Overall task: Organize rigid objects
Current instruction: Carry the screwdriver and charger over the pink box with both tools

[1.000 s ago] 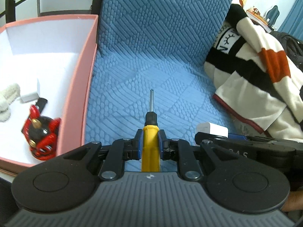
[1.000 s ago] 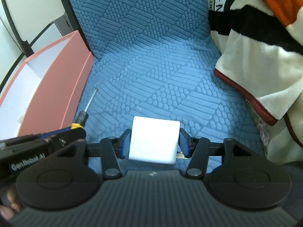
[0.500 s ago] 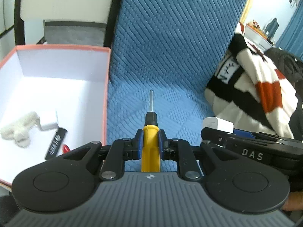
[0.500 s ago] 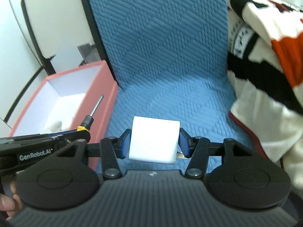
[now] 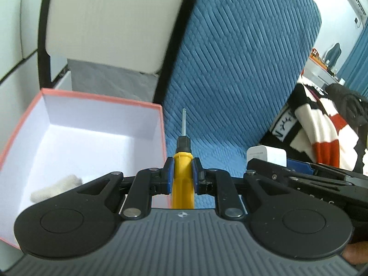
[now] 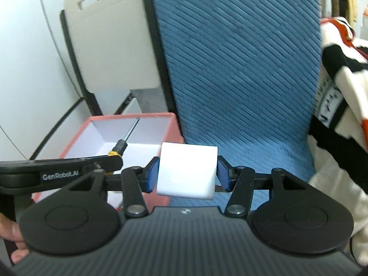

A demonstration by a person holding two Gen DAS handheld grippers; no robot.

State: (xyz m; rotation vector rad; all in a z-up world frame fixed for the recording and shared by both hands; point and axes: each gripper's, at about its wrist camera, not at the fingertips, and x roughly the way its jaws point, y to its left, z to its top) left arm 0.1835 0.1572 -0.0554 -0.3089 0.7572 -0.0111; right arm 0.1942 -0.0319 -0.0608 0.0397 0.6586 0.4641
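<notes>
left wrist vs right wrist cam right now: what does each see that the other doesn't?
Only the left wrist view shows the fluffy white item on the floor of the pink box.

Only the right wrist view shows the front face of the white block, clamped in the right gripper.

Both show the yellow-handled screwdriver held by the left gripper, the blue cover, and the striped blanket.

Left gripper point(image 5: 182, 172), right gripper point(image 6: 187, 172): black linkages, blue pads, silver screws, ribbed grey housing.

text: "genrobot.ai" | on: side of left gripper point(image 6: 115, 161) | view: right wrist | other lettering: unreadable
</notes>
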